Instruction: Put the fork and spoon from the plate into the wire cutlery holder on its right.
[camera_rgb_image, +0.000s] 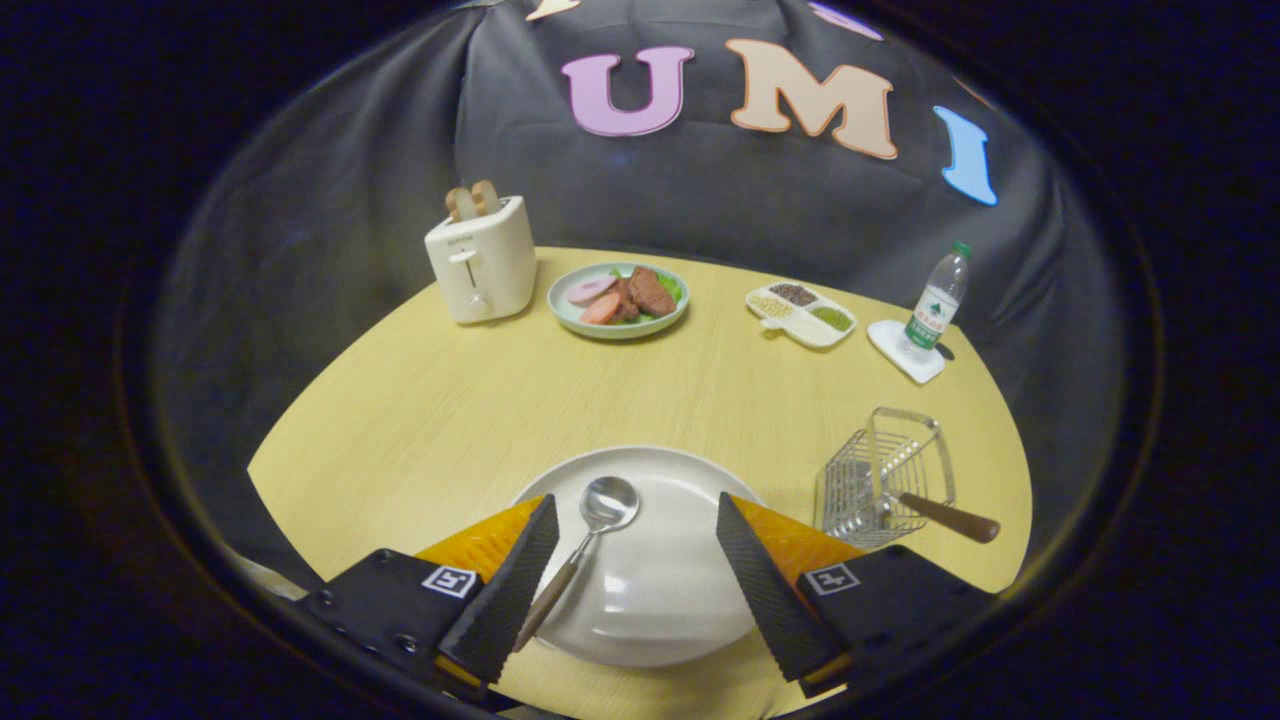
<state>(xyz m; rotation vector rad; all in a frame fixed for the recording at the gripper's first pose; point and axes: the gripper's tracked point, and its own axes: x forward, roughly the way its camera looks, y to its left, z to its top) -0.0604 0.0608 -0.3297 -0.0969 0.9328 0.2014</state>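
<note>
Half done, by my reckoning: one wooden-handled utensil, presumably the fork (945, 517), lies in the holder (885, 470) at 2 o'clock; spoon (590, 535) remains on the plate (660, 600), between the fingers of my gripper (640, 590), which I hold released, grasping nothing.

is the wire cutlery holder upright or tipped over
Tipped over: the wire cutlery holder lies on its side on the table, a wooden-handled utensil sticking out. The gripper is open over the plate.
</note>
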